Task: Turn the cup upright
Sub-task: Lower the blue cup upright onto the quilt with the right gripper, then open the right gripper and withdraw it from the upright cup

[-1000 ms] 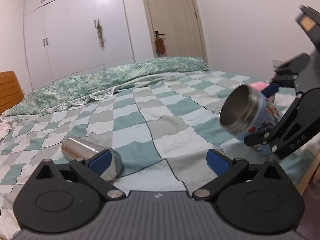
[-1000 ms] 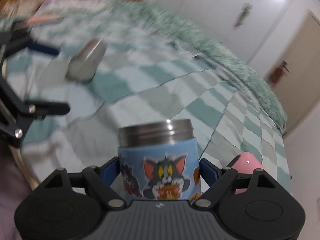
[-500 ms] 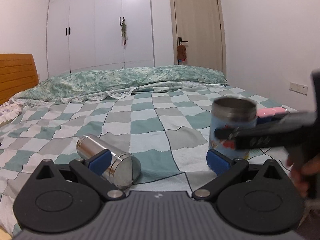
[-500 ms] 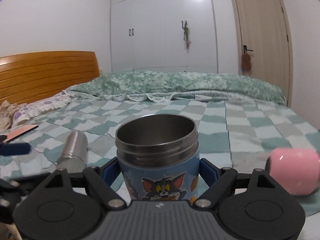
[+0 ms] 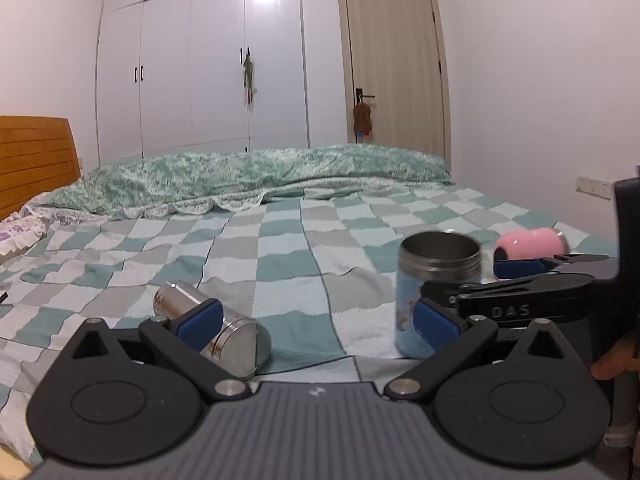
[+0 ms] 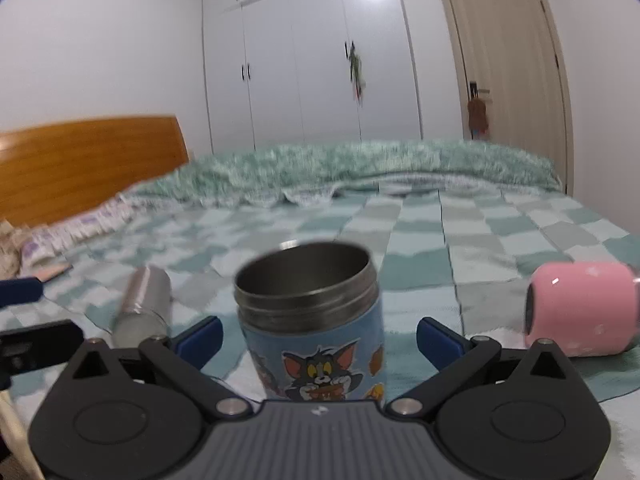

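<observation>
The blue cartoon cup stood upright, mouth up, on the checked bed near its front edge, between the wide-spread blue pads of the right tongs, which gripped nothing; gaps showed on both sides of the cup. The left tongs were likewise spread and empty, with a steel cup lying on its side just past the left pad. A pink cup lay on its side toward the bed's right edge. The cup looked stiff, light and smooth-walled, so probably slippery; the soft bedding could tip it. A squeeze across the mid-body, below the steel rim, seemed the safest hold.
</observation>
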Action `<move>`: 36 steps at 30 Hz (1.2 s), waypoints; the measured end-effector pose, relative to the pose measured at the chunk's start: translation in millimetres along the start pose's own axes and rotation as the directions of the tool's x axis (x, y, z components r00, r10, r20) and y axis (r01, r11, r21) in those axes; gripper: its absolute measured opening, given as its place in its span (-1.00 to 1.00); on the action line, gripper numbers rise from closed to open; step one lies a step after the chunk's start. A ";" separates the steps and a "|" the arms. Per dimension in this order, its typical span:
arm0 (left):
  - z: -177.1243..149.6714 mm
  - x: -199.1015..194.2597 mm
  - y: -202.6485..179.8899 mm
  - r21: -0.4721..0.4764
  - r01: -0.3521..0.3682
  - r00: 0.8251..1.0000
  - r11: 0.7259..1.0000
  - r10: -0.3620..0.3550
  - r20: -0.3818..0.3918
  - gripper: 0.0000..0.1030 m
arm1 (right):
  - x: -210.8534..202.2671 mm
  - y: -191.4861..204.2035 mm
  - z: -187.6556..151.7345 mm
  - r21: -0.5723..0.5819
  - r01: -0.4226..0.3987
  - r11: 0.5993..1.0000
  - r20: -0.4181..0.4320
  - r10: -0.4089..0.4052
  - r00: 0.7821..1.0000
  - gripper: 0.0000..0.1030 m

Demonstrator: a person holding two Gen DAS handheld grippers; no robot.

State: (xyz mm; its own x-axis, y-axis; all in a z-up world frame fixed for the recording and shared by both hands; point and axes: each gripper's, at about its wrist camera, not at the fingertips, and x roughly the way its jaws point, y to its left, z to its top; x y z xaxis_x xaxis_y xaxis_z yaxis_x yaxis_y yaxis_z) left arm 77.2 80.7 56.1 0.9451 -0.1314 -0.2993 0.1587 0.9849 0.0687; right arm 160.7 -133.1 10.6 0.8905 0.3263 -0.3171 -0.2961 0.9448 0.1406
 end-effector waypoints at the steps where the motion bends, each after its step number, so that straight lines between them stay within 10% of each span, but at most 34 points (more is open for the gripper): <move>1: 2.5 -3.8 -3.3 -0.001 -0.001 1.000 1.000 0.001 0.005 1.00 | -8.0 -0.2 2.1 -0.003 0.002 1.000 0.012 -0.002 1.000 1.00; 17: -0.5 -91.4 -56.9 -0.057 0.057 0.997 0.997 -0.054 0.049 1.00 | -153.8 -15.2 -11.4 -0.059 0.095 0.994 0.036 -0.093 0.995 1.00; 36: -72.5 -61.0 -64.5 -0.066 -0.084 0.996 0.994 0.085 0.006 1.00 | -167.0 -39.5 -78.8 -0.097 0.225 0.969 0.012 -0.225 0.974 1.00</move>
State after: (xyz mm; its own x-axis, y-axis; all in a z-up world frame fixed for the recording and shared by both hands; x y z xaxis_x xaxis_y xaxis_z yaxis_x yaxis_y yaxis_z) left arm -11.4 33.3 0.9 0.9568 -0.0483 -0.2868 0.0594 0.9978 0.0302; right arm -3.6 -222.4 -16.0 0.9385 0.1047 -0.3289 -0.1199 0.9924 -0.0262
